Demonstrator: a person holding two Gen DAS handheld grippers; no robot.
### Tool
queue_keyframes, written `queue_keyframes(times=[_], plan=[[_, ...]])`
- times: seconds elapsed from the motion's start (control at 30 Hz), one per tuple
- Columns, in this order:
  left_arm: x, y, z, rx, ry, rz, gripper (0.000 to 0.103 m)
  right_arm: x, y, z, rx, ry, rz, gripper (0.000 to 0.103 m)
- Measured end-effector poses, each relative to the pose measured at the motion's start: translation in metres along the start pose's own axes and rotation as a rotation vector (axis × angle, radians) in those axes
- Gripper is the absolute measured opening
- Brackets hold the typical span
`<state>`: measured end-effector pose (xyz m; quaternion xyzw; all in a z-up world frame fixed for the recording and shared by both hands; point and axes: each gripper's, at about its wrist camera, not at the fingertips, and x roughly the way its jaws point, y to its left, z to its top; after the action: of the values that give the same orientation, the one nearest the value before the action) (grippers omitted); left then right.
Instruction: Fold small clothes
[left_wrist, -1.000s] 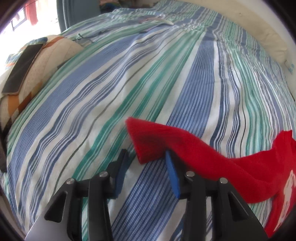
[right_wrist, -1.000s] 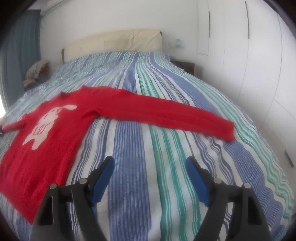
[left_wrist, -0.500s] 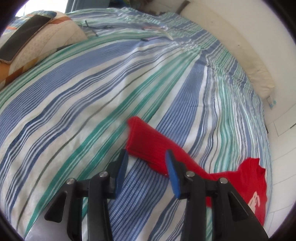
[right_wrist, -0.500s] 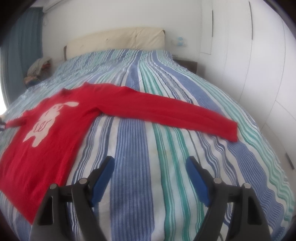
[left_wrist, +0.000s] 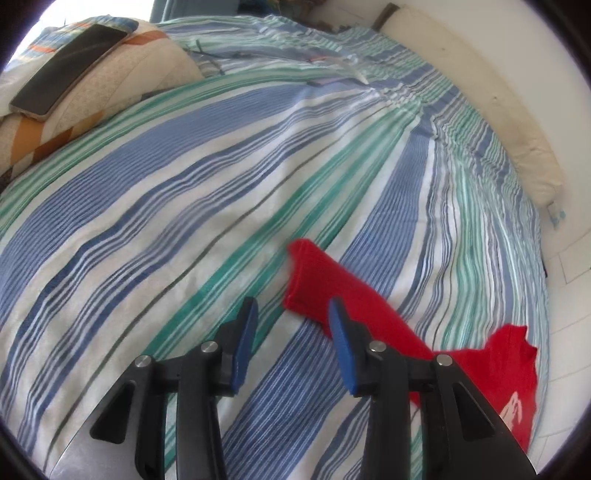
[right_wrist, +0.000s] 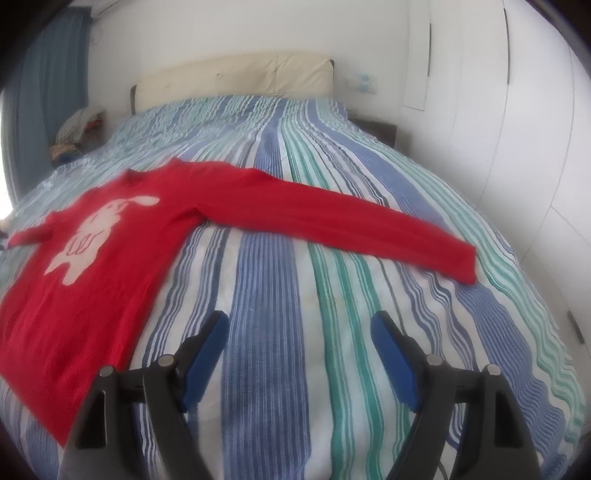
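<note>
A small red sweater (right_wrist: 122, 236) with a cream rabbit print lies flat on the striped bed (right_wrist: 295, 295), both sleeves spread out. Its right sleeve cuff (right_wrist: 461, 262) lies ahead of my right gripper (right_wrist: 299, 336), which is open and empty, hovering over bare bedding. In the left wrist view the left sleeve cuff (left_wrist: 310, 273) lies just ahead of my open, empty left gripper (left_wrist: 291, 325), with the sleeve passing under the right finger. The sweater body (left_wrist: 509, 384) shows at the lower right.
A patterned pillow (left_wrist: 110, 85) with a black phone (left_wrist: 70, 62) on it sits at the upper left in the left wrist view. A cream headboard (right_wrist: 236, 77) and white wardrobe doors (right_wrist: 517, 147) bound the bed. A pile of items (right_wrist: 77, 129) lies at the far left.
My left gripper has released the left sleeve cuff and pulled back and up; the cuff now lies flat on the bed. My right gripper has edged slightly toward the sweater.
</note>
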<state>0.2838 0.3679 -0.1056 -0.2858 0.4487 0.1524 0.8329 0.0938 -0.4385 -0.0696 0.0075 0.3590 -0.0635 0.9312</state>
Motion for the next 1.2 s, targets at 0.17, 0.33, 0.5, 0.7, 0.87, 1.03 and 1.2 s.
queue_keyframes(times=[0.17, 0.33, 0.5, 0.7, 0.87, 1.03, 1.2], plan=[[0.009, 0.006, 0.001, -0.034, 0.005, -0.043, 0.044, 0.005, 0.002, 0.001, -0.004, 0.015, 0.005, 0.078], [0.018, -0.003, 0.002, -0.026, 0.019, -0.067, 0.015, 0.005, 0.006, -0.001, -0.021, 0.014, -0.006, 0.078], [-0.001, -0.001, 0.001, -0.024, 0.04, -0.052, 0.005, 0.005, 0.004, 0.0, -0.012, 0.014, -0.004, 0.078], [-0.053, 0.017, -0.002, 0.005, 0.113, -0.102, 0.004, 0.003, 0.003, 0.001, -0.007, 0.01, 0.005, 0.078], [-0.061, 0.044, -0.033, -0.046, 0.252, -0.126, 0.004, 0.002, 0.005, 0.001, -0.011, 0.005, 0.01, 0.078], [-0.039, 0.057, -0.077, 0.0, 0.332, 0.001, 0.0, 0.001, 0.006, 0.001, -0.013, 0.0, 0.007, 0.078], [-0.057, 0.052, -0.075, 0.05, 0.238, 0.001, 0.021, -0.001, 0.006, 0.0, -0.012, 0.001, 0.006, 0.078]])
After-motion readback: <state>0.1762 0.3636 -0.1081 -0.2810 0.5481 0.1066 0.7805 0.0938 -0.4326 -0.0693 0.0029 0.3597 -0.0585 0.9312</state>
